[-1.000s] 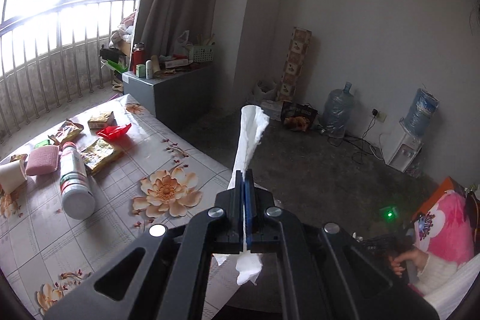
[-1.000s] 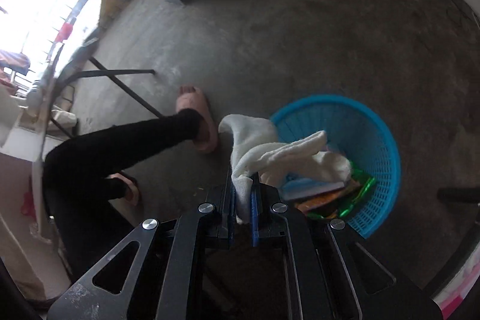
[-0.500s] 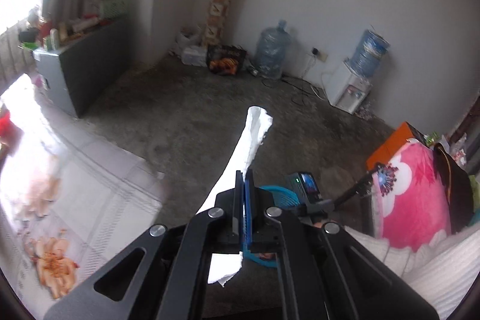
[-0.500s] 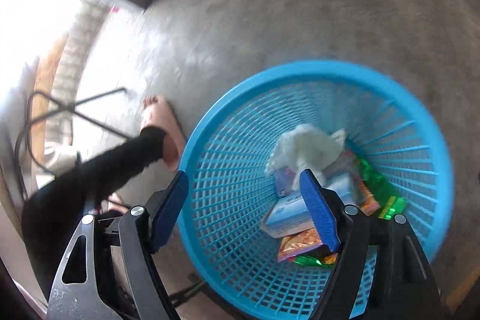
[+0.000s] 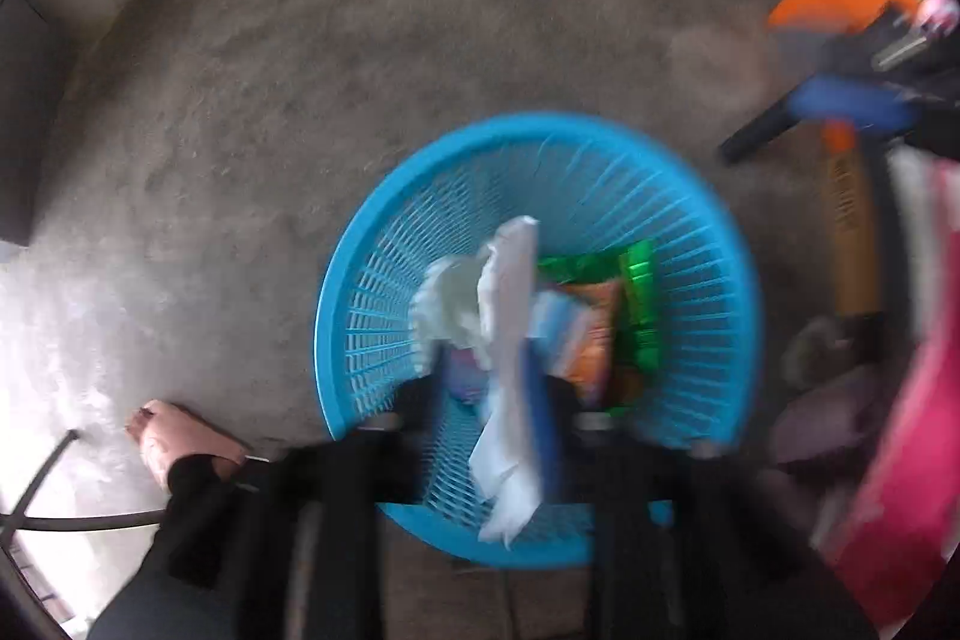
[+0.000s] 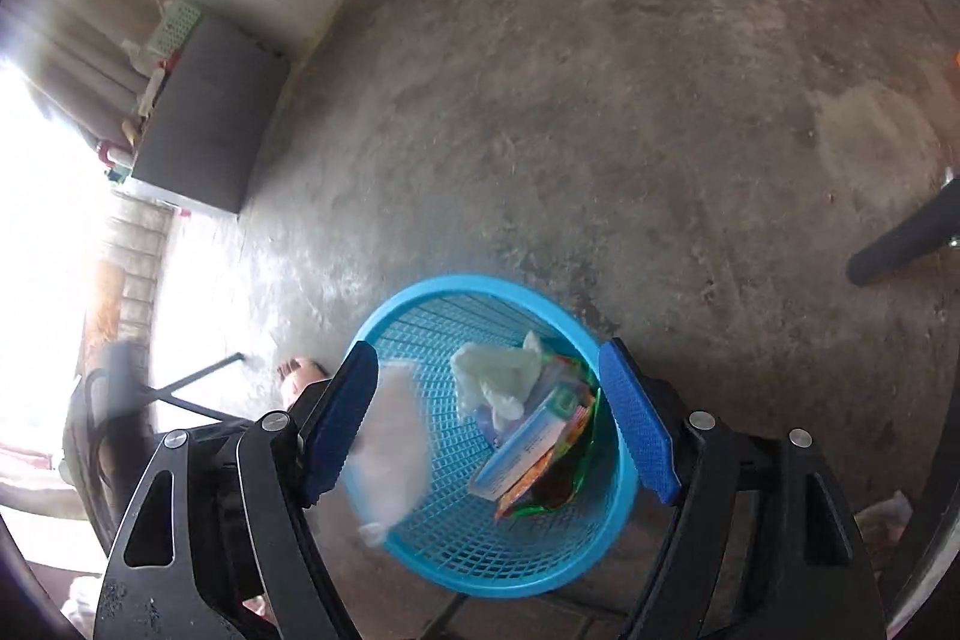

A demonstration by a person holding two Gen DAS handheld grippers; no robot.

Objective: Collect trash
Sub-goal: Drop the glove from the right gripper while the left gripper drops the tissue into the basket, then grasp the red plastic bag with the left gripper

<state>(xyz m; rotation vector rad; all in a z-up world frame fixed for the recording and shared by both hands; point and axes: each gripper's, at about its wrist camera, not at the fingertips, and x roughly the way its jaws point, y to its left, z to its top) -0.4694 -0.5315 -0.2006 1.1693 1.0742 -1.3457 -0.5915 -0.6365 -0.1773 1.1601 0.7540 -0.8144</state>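
Dropping tissue into blue basket: left hand-held gripper jaws have just been opening, tissue btwn them, over basket. Right hand-held gripper is standing wide, empty. Rec. holding over centre until tissue is falling clear.

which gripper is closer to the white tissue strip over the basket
Left. The left gripper has the tissue strip between its fingers above the blue basket; the right gripper, open and empty, hovers beside it.
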